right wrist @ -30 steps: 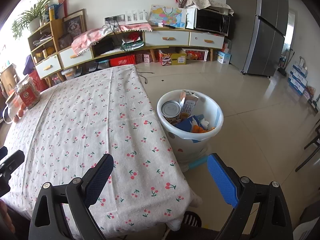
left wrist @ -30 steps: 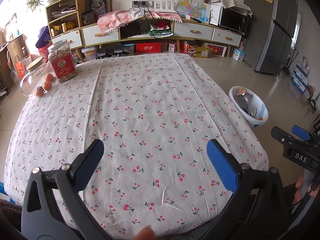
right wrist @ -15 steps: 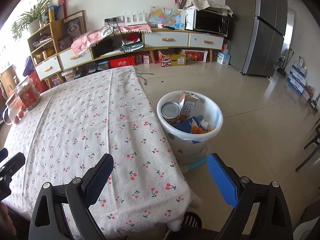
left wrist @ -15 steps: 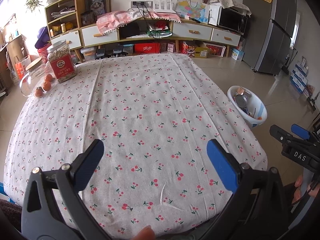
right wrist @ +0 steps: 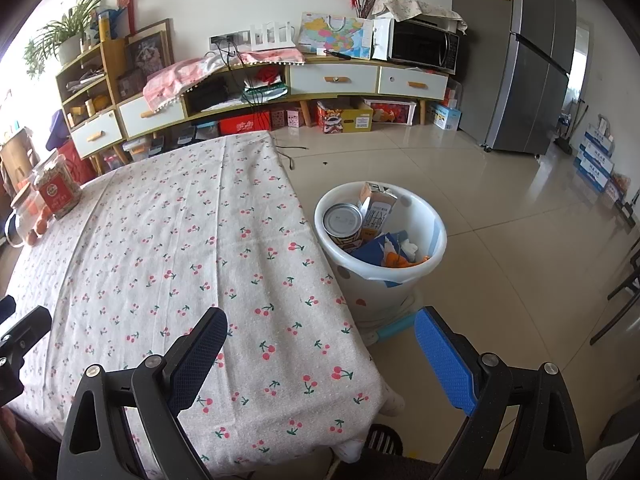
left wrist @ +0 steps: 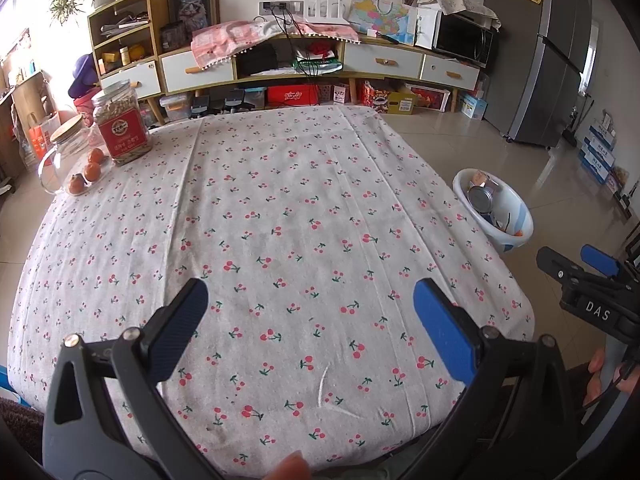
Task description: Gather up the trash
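Above a table [left wrist: 304, 208] draped in cherry-print cloth, the left gripper [left wrist: 308, 308] and right gripper [right wrist: 320, 332] hover spread wide and empty, a white bin [right wrist: 400, 284] of trash [right wrist: 372, 224] just beside the table on glossy tile, cabinets along the far wall.

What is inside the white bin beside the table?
The white bin holds a tin can, a carton, blue packaging and orange scraps. Anything beneath them is covered.
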Motion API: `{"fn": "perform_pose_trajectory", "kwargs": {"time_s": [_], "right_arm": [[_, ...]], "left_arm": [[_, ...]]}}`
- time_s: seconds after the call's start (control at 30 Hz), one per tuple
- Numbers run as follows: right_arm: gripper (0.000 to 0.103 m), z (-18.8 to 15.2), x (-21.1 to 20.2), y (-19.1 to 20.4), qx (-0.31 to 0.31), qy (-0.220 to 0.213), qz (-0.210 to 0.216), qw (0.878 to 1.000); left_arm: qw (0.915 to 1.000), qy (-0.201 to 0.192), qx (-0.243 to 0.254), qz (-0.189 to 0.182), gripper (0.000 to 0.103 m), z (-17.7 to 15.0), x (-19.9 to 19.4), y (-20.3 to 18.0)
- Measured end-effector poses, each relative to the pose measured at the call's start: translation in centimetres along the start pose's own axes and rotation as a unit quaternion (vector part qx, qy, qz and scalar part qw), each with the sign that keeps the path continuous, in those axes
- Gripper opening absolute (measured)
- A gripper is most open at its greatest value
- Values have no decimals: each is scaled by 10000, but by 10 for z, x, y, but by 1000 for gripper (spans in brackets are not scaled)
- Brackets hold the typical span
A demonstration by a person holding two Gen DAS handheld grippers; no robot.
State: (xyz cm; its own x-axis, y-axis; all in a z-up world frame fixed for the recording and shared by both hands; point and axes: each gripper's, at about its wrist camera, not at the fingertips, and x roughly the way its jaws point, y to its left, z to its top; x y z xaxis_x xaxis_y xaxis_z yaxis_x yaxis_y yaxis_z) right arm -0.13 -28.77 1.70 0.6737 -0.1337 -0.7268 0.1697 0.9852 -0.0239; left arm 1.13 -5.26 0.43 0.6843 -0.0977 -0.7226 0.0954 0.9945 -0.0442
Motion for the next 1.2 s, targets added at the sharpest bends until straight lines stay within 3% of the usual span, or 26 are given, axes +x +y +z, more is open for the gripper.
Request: {"fn": "perform_pose_trajectory", "kwargs": {"time_s": [1.2], "right_arm": [[96, 5, -3, 9, -182, -115, 118, 9997]], "left_arm": [[9995, 259, 25, -201, 102, -2, 8, -11]]}}
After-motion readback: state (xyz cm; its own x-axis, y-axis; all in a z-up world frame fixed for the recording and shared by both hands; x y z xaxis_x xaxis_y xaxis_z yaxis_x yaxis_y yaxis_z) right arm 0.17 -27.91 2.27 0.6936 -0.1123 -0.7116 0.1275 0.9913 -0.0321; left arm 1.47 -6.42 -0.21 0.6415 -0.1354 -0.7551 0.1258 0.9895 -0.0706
